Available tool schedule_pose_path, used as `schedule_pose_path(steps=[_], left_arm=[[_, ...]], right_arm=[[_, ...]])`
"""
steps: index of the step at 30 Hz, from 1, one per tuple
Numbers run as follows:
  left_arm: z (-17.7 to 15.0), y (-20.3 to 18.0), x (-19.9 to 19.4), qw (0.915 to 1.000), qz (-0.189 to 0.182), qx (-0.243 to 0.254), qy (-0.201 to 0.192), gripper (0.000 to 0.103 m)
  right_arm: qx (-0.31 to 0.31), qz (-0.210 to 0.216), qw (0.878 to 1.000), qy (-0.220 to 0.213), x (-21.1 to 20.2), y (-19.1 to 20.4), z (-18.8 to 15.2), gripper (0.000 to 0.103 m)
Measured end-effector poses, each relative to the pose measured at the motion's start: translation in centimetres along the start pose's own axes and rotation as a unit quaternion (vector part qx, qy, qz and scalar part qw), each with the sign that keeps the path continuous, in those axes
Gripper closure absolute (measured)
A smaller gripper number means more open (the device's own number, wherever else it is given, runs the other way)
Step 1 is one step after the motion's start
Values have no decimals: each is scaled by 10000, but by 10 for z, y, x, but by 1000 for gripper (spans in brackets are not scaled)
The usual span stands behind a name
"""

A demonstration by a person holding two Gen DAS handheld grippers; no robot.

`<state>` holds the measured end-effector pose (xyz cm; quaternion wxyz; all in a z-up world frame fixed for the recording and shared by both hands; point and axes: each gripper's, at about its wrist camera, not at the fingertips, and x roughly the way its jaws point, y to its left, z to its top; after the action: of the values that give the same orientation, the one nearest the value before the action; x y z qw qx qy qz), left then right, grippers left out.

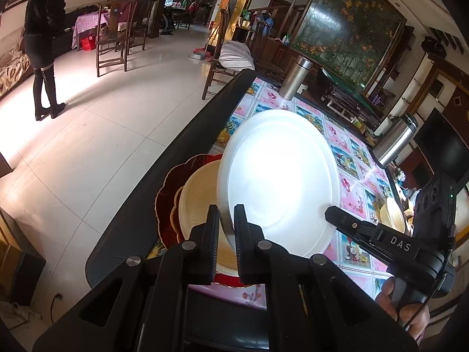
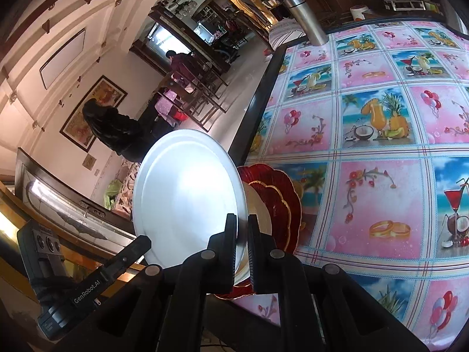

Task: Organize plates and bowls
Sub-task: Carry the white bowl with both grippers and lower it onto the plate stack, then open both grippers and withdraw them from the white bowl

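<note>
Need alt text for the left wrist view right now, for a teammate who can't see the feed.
The left gripper is shut on the rim of a white plate, tilted above a cream plate on a red scalloped plate near the table edge. The right gripper reaches the white plate's opposite rim.

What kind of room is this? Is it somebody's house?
Probably a home's living and dining room: a table with a picture cloth, wooden dining chairs, and a big framed painting on the wall.
</note>
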<state>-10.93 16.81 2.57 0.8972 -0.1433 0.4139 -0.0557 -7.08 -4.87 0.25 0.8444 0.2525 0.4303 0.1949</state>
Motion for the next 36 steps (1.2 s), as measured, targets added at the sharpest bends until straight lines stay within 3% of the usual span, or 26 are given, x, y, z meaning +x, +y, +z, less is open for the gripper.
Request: schedule_pose_path(steps=[12, 29, 36], left_arm=[[-17, 18, 6, 9991, -50, -182, 388, 95], [-22, 29, 2, 9992, 8, -230, 334, 95], [-21, 28, -5, 9993, -15, -261, 248, 95]], right_arm=[[-53, -158, 9994, 298, 23, 0, -14, 96], [-110, -241, 9988, 424, 34, 3, -16, 96], [-146, -99, 9974, 703, 38, 7, -18, 87]])
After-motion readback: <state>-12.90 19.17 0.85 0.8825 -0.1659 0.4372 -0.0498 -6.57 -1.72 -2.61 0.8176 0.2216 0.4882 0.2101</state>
